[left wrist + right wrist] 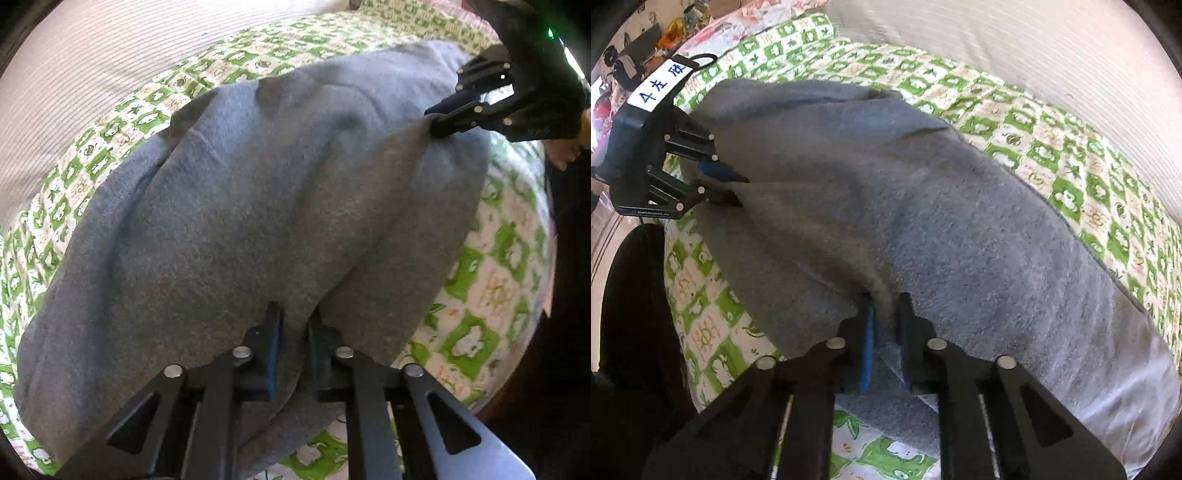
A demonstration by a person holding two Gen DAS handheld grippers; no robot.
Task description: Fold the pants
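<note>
Grey fleece pants (240, 206) lie spread on a green-and-white patterned bedsheet (476, 306). My left gripper (295, 314) is shut on the near edge of the pants, lifting a fold of cloth. My right gripper (436, 123) shows at the upper right of the left wrist view, shut on another edge of the pants. In the right wrist view the right gripper (886, 301) pinches the grey pants (923, 206), and the left gripper (740, 192) grips the cloth at the far left. The pants hang taut between the two grippers.
The patterned sheet (1052, 155) covers the bed around the pants. A white ribbed cover (85, 74) lies beyond the sheet. A dark bed edge (535, 387) runs at the right. Cluttered items (646, 48) stand at the far left of the right wrist view.
</note>
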